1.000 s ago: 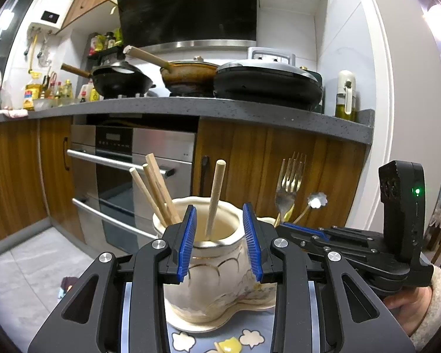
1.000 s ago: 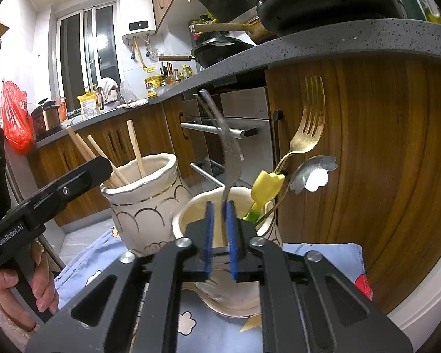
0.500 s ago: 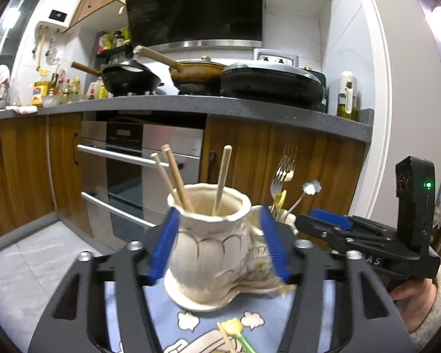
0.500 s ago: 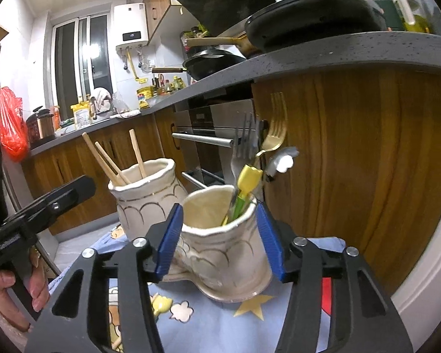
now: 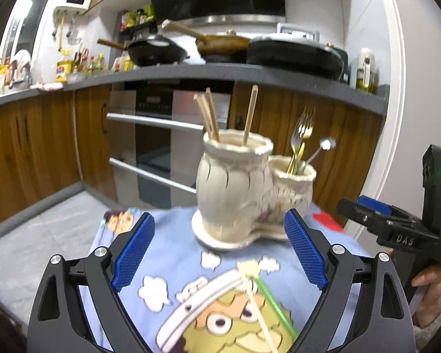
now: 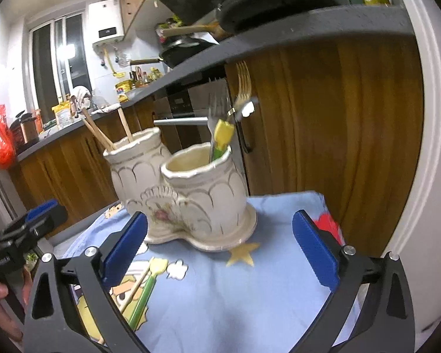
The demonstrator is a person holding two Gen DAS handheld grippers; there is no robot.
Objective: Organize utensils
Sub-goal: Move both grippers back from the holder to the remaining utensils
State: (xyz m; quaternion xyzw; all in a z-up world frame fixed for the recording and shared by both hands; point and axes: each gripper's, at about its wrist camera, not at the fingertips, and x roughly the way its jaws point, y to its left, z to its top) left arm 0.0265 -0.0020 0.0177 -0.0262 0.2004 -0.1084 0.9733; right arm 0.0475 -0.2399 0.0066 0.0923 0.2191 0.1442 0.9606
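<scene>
A cream double-pot ceramic holder [image 5: 235, 188] [image 6: 191, 188] stands on a blue cartoon cloth [image 5: 191, 267] [image 6: 220, 288]. Its taller pot holds wooden chopsticks [image 5: 208, 114] [image 6: 98, 131]. Its shorter pot holds forks [image 5: 301, 135] [image 6: 217, 108], a spoon [image 5: 323, 147] and a yellow-headed green utensil [image 6: 222, 135]. A second yellow-headed green utensil [image 5: 267, 294] [image 6: 147, 285] and a chopstick [image 5: 255, 309] lie on the cloth. My left gripper [image 5: 220, 259] is open and empty in front of the holder. My right gripper [image 6: 220, 250] is open and empty in front of the holder.
Wooden kitchen cabinets [image 5: 44, 147], an oven [image 5: 161, 147] and a grey counter [image 5: 191, 72] with pans stand behind. A white wall edge [image 6: 426, 147] is at the right. The cloth's table edge drops to a grey floor [image 5: 44, 235] on the left.
My right gripper let go of a fork into the shorter pot and opened. Both grippers opened wide and pulled back from the holder.
</scene>
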